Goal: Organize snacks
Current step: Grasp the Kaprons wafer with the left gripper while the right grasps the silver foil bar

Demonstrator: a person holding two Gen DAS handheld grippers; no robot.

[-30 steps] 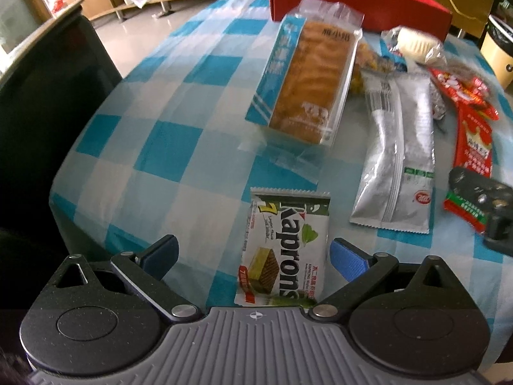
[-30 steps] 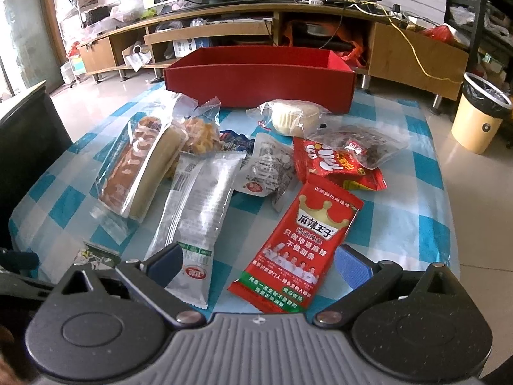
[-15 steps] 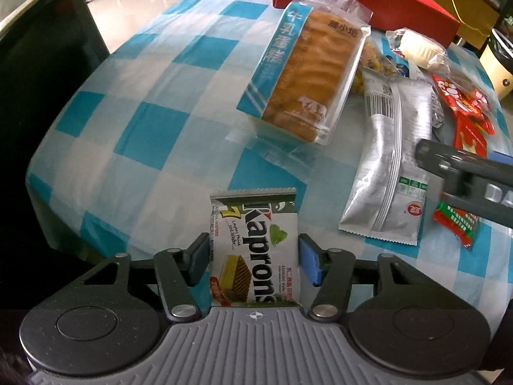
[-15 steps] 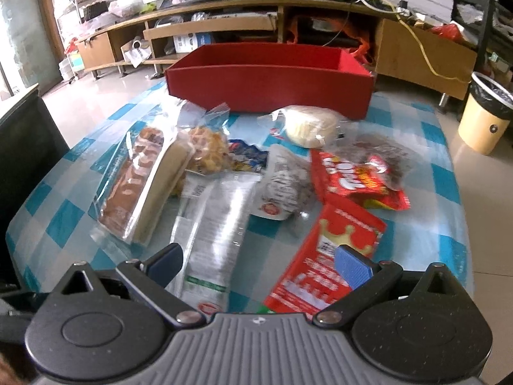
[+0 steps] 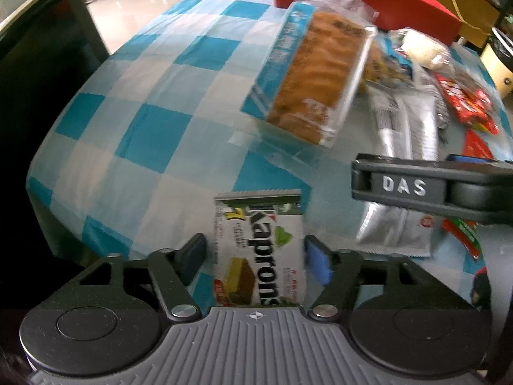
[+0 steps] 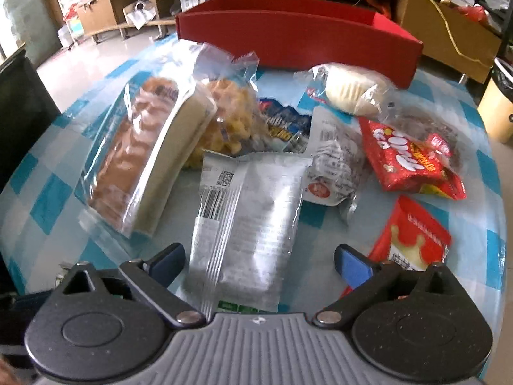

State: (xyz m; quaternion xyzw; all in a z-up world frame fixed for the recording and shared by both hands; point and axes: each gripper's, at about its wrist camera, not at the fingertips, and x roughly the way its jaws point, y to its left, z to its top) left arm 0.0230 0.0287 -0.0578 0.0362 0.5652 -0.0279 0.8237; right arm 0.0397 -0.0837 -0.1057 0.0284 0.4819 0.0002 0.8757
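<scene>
- Now the left gripper (image 5: 255,264) is opening its fingers around the Kaprons wafer pack (image 5: 259,250), low in the frame centre, gaps either side.
- Right gripper (image 6: 259,261) fingers stand released astride the silver packet (image 6: 250,221), mid-frame.
- Red box (image 6: 298,37) sits at the table's (image 5: 154,102) top edge.

Blue-and-white checked tablecloth (image 5: 166,102) (red box (image 6: 298,37) behind).

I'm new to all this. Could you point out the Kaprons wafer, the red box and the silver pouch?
Kaprons wafer (image 5: 259,250), left wrist view, middle of the wrapper's printed front.
Red box (image 6: 298,43), right wrist view, its near wall.
Silver pouch (image 6: 253,211), right wrist view, middle of the foil.
</scene>
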